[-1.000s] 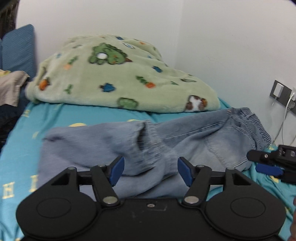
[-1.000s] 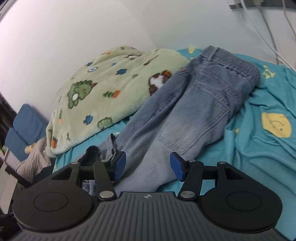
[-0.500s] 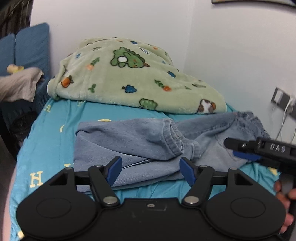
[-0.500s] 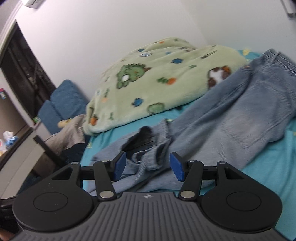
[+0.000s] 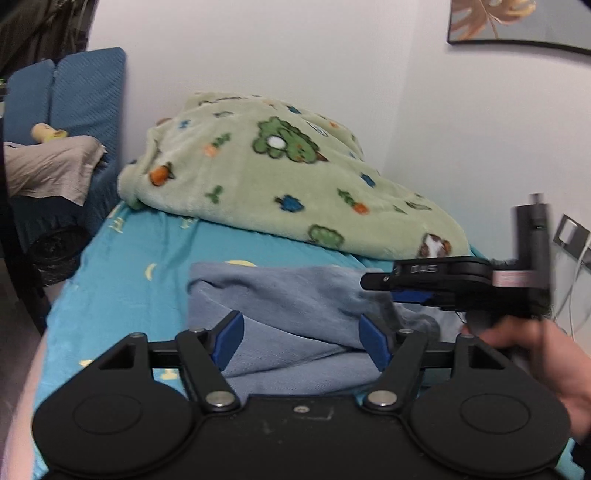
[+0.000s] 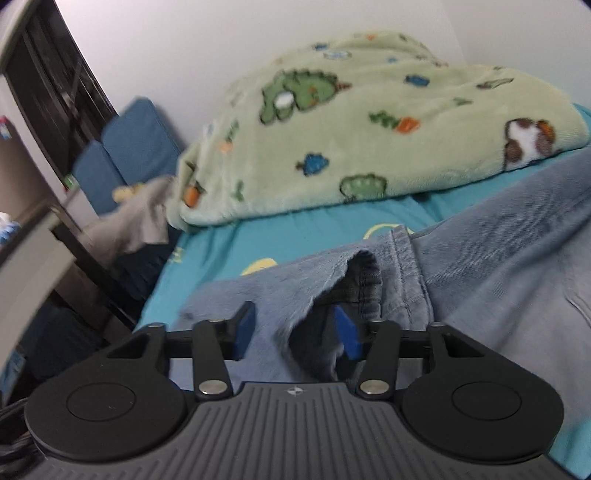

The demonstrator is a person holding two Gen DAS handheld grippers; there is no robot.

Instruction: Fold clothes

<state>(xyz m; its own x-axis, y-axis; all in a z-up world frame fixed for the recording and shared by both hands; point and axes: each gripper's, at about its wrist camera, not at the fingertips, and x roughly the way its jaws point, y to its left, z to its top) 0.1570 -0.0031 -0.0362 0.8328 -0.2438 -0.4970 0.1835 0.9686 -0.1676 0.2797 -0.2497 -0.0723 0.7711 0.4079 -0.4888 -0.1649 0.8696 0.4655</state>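
Left wrist view: jeans (image 5: 288, 295) are seen folded on teal bed sheet (image 5: 122, 280), below green blanket (image 5: 280, 184). Left gripper (image 5: 301, 341) jaws held apart over denim. Right gripper (image 6: 295, 334) jaws apart, straddling cuff opening (image 6: 354, 284); nothing clamped.

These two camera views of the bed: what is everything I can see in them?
jeans: one, light blue, lying on the sheet, partly folded
blanket: one, pale green with cartoon prints, heaped behind the jeans
bed sheet: one, turquoise with yellow marks, under everything
cushions: dark blue, upright beyond the bed
cloth: one, beige, beside the bed
picture: one, on the wall
left gripper: black, blue fingers, open
right gripper: black, blue fingers, open at the leg hem
hand: one, holding the right gripper
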